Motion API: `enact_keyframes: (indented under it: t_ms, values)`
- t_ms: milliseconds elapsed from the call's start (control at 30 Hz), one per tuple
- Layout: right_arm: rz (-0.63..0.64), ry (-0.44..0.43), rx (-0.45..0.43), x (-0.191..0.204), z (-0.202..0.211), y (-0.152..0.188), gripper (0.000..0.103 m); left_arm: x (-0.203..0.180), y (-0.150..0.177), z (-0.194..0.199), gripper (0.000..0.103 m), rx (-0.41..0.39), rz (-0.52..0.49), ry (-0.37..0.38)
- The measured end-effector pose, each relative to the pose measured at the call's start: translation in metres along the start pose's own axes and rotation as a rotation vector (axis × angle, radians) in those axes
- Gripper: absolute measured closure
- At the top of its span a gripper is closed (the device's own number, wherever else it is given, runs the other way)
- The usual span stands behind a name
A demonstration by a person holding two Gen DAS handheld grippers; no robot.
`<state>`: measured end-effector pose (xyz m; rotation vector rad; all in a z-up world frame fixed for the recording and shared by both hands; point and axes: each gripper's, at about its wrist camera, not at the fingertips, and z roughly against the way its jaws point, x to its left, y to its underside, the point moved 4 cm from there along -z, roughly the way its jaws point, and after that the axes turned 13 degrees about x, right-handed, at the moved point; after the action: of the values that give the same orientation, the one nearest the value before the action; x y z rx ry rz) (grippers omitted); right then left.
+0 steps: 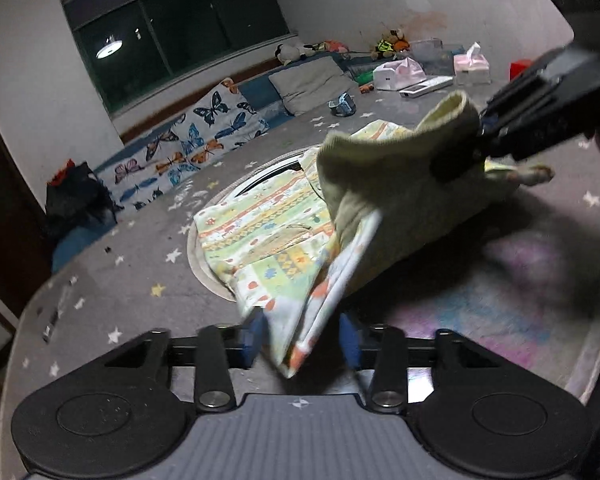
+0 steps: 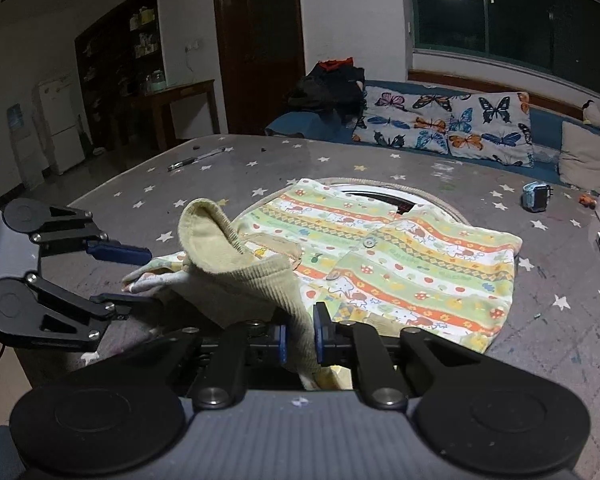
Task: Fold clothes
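Soft, limp cotton shirt (image 2: 400, 256): ribbed hem pinched by right gripper (image 2: 300, 336); edge between left gripper (image 1: 300, 336) fingers, clamping unclear.

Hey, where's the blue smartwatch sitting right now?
In the right wrist view, the blue smartwatch lies on the grey star-print table, far right, beyond the patterned shirt and before the grey pillow.
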<state>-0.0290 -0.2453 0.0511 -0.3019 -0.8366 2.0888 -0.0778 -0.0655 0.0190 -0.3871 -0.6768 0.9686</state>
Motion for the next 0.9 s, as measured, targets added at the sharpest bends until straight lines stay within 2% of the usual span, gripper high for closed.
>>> enact_keyframes:
  t_ms: [100,167,233,433,633,767,900]
  values:
    - [-0.002,0.01,-0.017,0.002,0.002,0.002,0.096,0.002,0.003,0.003,0.093,-0.024,-0.034,-0.021]
    - [0.006,0.018,-0.03,0.004,0.005,0.003,0.098,0.004,0.004,0.008,0.095,-0.038,-0.046,-0.025]
    - [0.018,0.023,-0.047,0.008,0.01,0.005,0.098,0.007,0.004,0.015,0.095,-0.051,-0.048,-0.012]
    - [0.087,0.007,-0.077,0.023,0.045,0.02,0.099,0.004,0.013,0.056,0.096,-0.043,-0.057,0.098]
    - [0.157,-0.041,-0.05,0.044,0.089,0.04,0.099,-0.011,0.03,0.104,0.096,0.027,-0.105,0.243]
    - [0.2,-0.05,-0.032,0.052,0.1,0.04,0.099,-0.005,0.024,0.105,0.096,0.056,-0.099,0.283]
    - [0.207,-0.054,-0.022,0.047,0.097,0.024,0.099,0.017,0.008,0.09,0.096,0.047,-0.024,0.32]
